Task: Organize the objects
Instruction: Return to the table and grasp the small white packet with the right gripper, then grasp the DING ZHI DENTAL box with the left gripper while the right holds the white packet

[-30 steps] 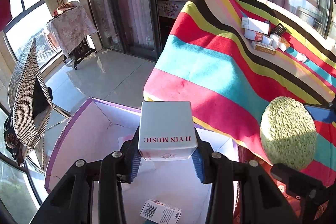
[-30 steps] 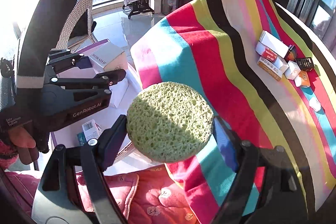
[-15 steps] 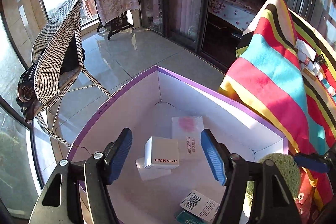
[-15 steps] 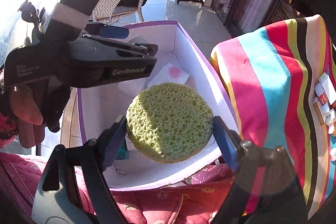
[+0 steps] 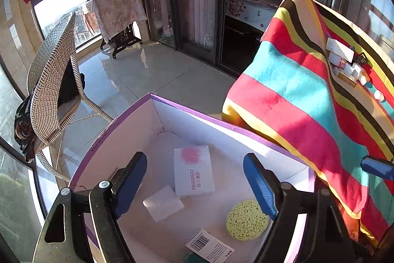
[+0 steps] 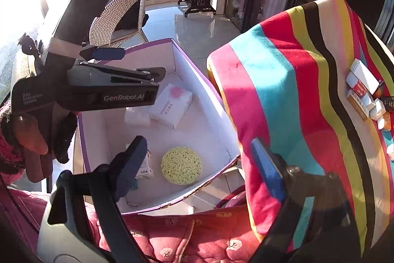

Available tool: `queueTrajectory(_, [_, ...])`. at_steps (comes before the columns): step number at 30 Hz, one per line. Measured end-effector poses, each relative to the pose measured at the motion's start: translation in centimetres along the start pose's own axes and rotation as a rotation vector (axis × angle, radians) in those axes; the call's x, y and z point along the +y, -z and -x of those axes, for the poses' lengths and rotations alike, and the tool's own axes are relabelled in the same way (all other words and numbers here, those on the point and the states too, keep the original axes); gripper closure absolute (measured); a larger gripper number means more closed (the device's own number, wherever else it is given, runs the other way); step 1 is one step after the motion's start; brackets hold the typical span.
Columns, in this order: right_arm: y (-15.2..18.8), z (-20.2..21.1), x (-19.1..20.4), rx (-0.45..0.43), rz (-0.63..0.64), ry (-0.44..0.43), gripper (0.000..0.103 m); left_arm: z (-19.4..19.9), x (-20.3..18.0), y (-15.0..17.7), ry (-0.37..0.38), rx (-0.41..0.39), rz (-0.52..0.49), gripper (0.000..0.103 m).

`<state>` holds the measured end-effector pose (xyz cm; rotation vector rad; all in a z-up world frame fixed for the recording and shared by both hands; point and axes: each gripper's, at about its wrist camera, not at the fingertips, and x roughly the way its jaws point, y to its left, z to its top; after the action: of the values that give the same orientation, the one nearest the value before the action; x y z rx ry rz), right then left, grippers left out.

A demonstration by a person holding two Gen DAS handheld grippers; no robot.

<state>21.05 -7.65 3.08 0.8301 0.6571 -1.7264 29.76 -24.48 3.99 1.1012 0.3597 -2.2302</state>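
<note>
Both the left tongs and right tongs are opening wide and holding nothing, the sponge lying released in the box; withdraw clear of its walls.

Sponge lying in the box — packet lying behind it, small cartons sitting on the blanket rightward.

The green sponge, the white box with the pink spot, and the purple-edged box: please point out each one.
green sponge (image 6: 181,165), right wrist view, centre of its top face.
white box with the pink spot (image 5: 193,170), left wrist view, middle of its printed face.
purple-edged box (image 6: 197,68), right wrist view, its right rim.
</note>
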Motion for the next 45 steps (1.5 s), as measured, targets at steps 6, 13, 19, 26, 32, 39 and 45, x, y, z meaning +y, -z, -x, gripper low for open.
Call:
queueTrajectory(6, [2.8,2.8,-9.2,-0.025,-0.241,0.108,0.015,0.8,-7.6,-2.0,0.121,-0.031,-0.135,0.021])
queueTrajectory(13, [9.1,5.4,-22.7,-0.001,-0.529,0.33,0.013,0.9,-21.5,-3.7,0.346,-0.052,-0.372,0.019])
queueTrajectory(19, [12.4,5.6,-33.9,0.026,-0.737,0.408,0.013,-2.8,-30.8,-5.5,0.398,-0.016,-0.414,0.019])
queueTrajectory(26, [10.0,2.2,-41.6,0.043,-0.747,0.451,0.013,-6.1,-32.0,-4.9,0.345,0.025,-0.393,0.018])
queueTrajectory(32, [7.5,-0.3,-46.7,0.078,-0.723,0.501,0.012,-6.3,-31.8,-4.9,0.36,0.024,-0.384,0.009])
queueTrajectory(39, [8.1,1.8,-43.7,0.021,-0.713,0.417,0.055,-6.5,-31.1,-5.1,0.405,0.031,-0.345,0.005])
queueTrajectory(45, [10.9,4.4,-37.3,0.005,-0.653,0.418,0.054,-7.0,-31.4,-5.9,0.386,0.05,-0.333,0.004])
